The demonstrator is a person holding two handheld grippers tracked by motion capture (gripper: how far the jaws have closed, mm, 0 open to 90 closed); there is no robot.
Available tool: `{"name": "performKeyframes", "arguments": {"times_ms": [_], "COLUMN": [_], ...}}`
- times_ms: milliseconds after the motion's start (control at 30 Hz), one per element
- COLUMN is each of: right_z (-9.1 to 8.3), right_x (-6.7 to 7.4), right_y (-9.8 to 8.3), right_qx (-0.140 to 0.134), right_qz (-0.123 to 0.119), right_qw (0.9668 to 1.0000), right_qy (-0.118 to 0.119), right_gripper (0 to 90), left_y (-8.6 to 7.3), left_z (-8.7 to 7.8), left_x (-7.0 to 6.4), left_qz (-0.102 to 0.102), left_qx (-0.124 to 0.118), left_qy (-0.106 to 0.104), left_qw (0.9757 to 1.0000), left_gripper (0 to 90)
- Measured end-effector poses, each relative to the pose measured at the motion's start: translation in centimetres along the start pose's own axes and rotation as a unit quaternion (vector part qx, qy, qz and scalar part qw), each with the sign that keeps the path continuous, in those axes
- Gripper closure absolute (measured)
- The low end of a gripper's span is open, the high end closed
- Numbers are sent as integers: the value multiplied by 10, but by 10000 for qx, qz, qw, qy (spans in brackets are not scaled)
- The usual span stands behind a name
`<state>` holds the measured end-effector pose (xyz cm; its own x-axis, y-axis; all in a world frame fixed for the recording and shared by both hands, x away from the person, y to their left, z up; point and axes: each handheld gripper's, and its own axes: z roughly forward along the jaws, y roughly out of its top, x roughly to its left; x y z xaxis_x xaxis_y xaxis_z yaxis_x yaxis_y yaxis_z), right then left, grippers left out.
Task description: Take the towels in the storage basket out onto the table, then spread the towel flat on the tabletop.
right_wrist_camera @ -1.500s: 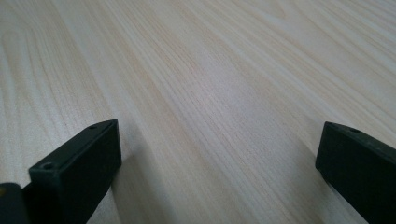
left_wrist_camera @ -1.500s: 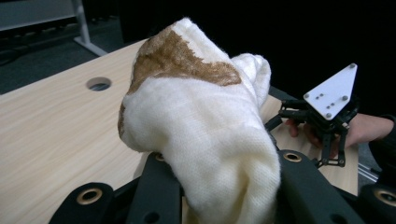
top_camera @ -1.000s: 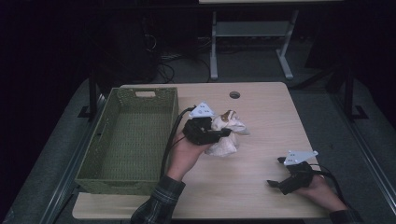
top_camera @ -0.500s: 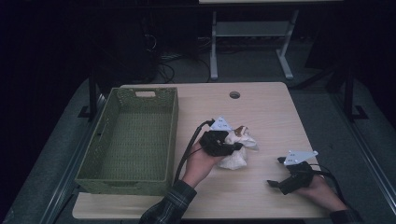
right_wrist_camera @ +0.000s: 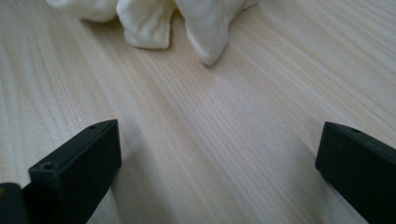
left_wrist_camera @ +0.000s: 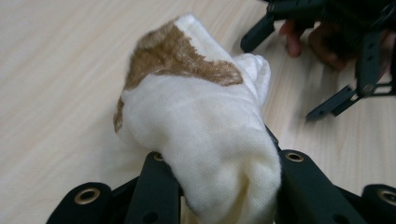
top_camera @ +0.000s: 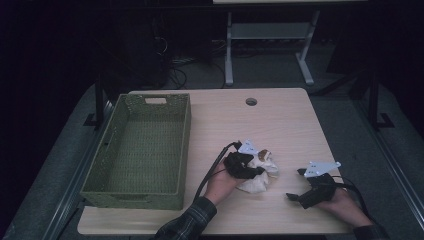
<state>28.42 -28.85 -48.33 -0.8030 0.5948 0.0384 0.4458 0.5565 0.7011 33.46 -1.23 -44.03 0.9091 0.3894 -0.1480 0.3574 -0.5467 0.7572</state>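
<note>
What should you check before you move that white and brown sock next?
1. Sock sits between the left gripper fingers: ok.
2. Grip firm enough to lift: cannot tell.
3. Green basket has room inside: ok.
4. Table path from sock to basket free: ok.
5. Right gripper open and off to the side, with bare table between its fingers: ok.
6. Second sock bundled in with it: cannot tell.

A cream sock point(left_wrist_camera: 201, 135) with a brown patch at its far end, bunched and crumpled, lies on the wooden counter point(top_camera: 280, 120) near its front edge, right of centre, one end pinched.
</note>
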Motion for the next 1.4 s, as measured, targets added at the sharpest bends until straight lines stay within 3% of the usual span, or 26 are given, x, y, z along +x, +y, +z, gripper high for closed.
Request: {"name": "performKeyframes", "arguments": {"times_ms": [167,267,433,800,1067,1300,1400], "right_z": [0,0,0,0,1,1,1], "right_x": [0,0,0,0,-1,-1,-1], "right_y": [0,0,0,0,1,1,1], "right_qx": [2,3,2,1,3,3,2], "right_qz": [3,5,3,1,-19,-21,-22], "right_qw": [10000,10000,10000,10000,10000,10000,10000], "right_qy": [1,1,1,1,7,8,8], "right_gripper": [0,0,0,0,0,0,0], "left_y": [-5,-6,-6,-13,-30,-43,-44], "left_z": [11,13,5,-29,-51,-56,-54], "left_x": [0,-2,-3,-3,-7,-4,-2], "left_qz": [1,47,119,3,-257,-428,-496], "left_qx": [141,154,93,-61,-159,-140,16], "left_qy": [-56,-101,12,313,559,690,815], "left_qw": [9999,9998,9999,9995,9980,9966,9954], "left_gripper": [630,460,365,335,335,347,340]}}
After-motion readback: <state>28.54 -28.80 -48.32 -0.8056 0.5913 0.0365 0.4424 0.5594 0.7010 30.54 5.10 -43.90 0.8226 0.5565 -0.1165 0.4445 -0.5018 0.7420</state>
